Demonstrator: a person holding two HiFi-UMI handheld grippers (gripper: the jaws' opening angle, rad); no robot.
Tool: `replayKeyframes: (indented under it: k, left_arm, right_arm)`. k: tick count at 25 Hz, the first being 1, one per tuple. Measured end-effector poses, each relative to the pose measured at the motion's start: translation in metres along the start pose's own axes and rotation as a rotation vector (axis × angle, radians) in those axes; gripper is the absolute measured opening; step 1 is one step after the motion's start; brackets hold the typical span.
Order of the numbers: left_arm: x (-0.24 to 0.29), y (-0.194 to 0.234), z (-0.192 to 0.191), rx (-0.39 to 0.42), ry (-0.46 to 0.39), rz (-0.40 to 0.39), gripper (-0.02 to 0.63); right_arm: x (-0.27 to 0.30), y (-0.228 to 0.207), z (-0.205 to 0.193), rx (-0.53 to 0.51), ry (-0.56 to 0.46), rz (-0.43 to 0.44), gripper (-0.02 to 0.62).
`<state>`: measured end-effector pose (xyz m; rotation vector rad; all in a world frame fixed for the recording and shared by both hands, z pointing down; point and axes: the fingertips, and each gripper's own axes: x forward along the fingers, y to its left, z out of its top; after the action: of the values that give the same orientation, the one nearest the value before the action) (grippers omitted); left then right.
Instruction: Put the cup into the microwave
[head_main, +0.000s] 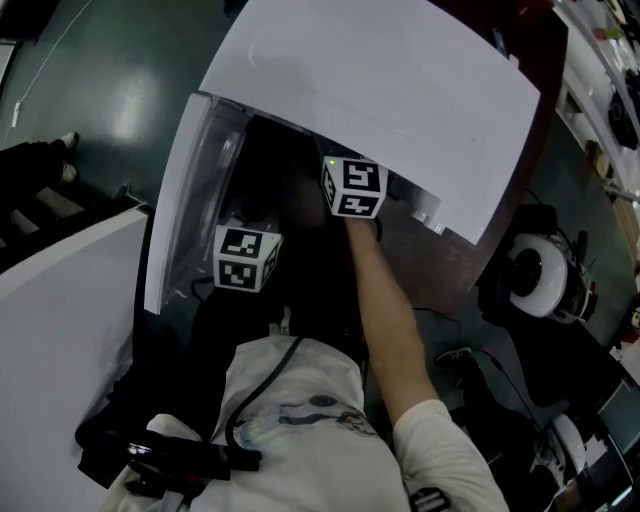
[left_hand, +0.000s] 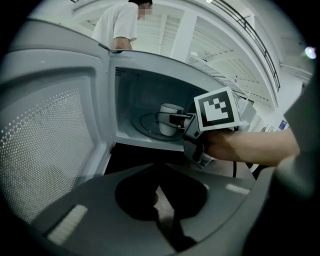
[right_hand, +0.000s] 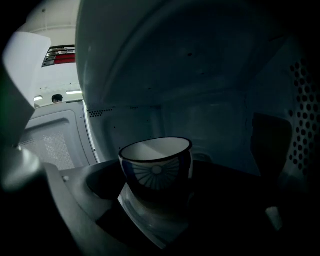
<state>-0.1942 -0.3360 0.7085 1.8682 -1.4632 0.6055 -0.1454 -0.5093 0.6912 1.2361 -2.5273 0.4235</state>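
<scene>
- The right gripper (left_hand: 176, 120) has its jaws clamped on the cup (right_hand: 156, 167). The cup sits upright between them, with its rim above the jaws and its patterned side facing back along them.
- We judge this side grip is meant to hold the cup level while the arm reaches deep into the microwave (left_hand: 131, 82). The cavity's back wall is ahead of the jaws, and its perforated side wall is to their right.
- Below the right jaws is the turntable (left_hand: 145, 125). The cup is over it, but we cannot tell whether its base touches the plate or hangs just above it.
- The left gripper (left_hand: 155, 200) has its jaws drawn together with nothing between them. It hangs low, outside the cavity mouth.
- From the left jaws, the cup is ahead, above and a little to the right, well apart from them. The open door (left_hand: 50, 135) stands wide to their left.
- We judge the left gripper is held back so that it does not block the right arm's path in or out.
- The cup is inside the microwave, so we judge the remaining steps are to set it down, open the jaws, and draw the gripper straight back without knocking the cup.
</scene>
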Motion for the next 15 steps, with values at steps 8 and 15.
replayKeyframes:
  k: [8, 15]
  left_arm:
    - [-0.0078, 0.0022, -0.0041, -0.009, 0.01, 0.002, -0.002]
    - [-0.0079, -0.0014, -0.0018, -0.008, -0.004, -0.006, -0.002]
  right_arm:
    - [0.0031, -0.0014, 0.0028, 0.006, 0.0, -0.006, 0.401]
    - [-0.0022, 0.0022, -0.0022, 0.008, 0.041, 0.058, 0.414]
